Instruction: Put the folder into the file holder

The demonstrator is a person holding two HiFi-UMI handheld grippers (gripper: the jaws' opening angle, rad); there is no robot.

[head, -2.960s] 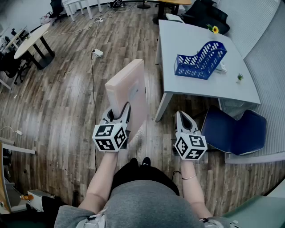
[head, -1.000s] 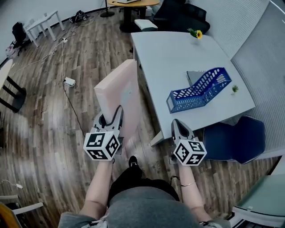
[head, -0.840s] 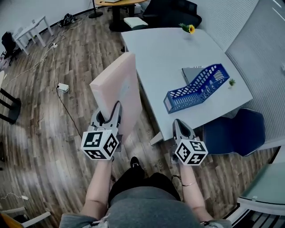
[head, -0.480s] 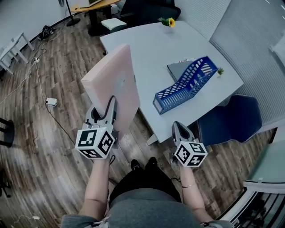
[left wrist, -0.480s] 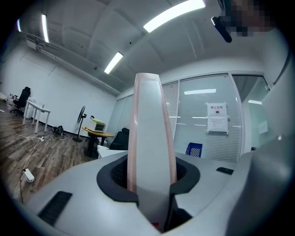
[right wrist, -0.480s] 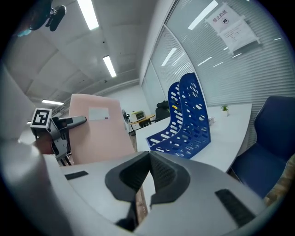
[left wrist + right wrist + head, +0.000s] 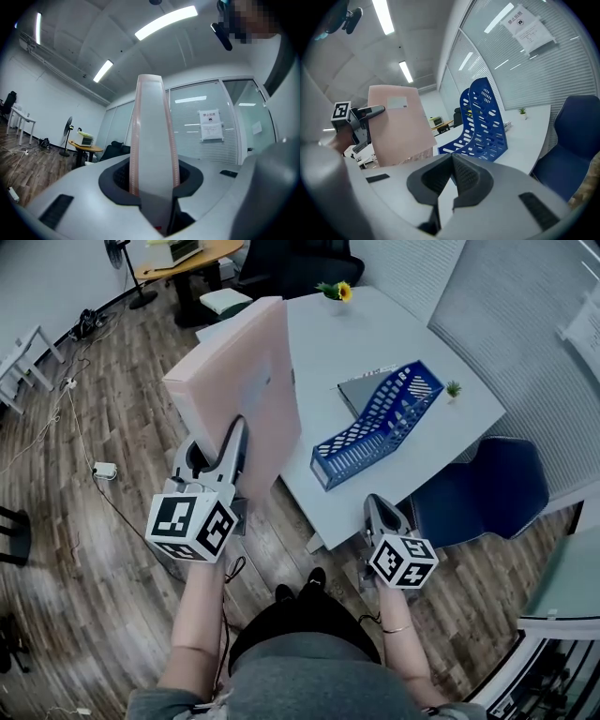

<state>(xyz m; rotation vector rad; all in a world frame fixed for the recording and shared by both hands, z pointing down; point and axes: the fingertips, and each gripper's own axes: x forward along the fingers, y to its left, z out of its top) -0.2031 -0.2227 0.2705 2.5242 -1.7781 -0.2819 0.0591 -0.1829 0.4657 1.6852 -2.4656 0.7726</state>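
The left gripper [image 7: 217, 439] is clamping the thick pale-pink cardboard folder [image 7: 246, 371] near its lower edge, with its jaws pressing on both faces. It is holding the folder upright above the wooden floor [image 7: 94, 549], beside the white bench [image 7: 366, 338], probably so a narrow edge can slide into a slot. The blue perforated plastic file holder [image 7: 375, 423] is standing on the bench, well apart from the folder. The right gripper [image 7: 382, 514] is hanging by the bench edge, jaws together on nothing, likely free to steady the holder.
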